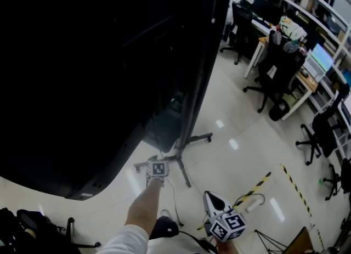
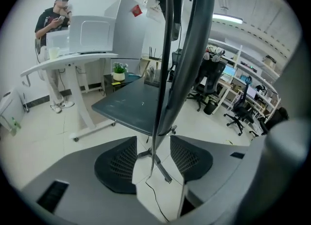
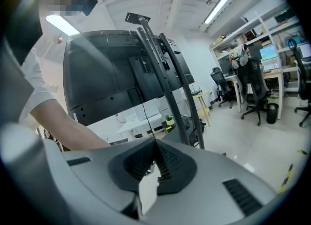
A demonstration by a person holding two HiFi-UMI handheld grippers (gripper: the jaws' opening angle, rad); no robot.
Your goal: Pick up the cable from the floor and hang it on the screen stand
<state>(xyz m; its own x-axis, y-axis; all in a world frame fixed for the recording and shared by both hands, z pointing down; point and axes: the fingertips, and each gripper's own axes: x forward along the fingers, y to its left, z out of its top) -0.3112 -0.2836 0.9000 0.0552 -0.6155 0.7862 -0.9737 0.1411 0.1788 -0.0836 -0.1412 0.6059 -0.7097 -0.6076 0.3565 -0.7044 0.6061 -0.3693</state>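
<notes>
Left hand-held gripper (image 2: 151, 150) has its jaws wide apart with nothing pressed between them. My right hand-held gripper (image 3: 154, 152) has its jaws together. Straight ahead of the left one rises the screen stand (image 2: 188, 68). The cable (image 2: 155, 139) drops beside it and trails over the floor (image 2: 48, 136) just below my jaws. I judge it light, thin, limp and apt to slip, so I'd pinch the slack near the floor.

One screen stand (image 1: 193, 113), one cable (image 2: 156, 132), two tools, left tool (image 2: 151, 161) and right tool (image 3: 154, 163), one potted plant (image 2: 119, 71)
</notes>
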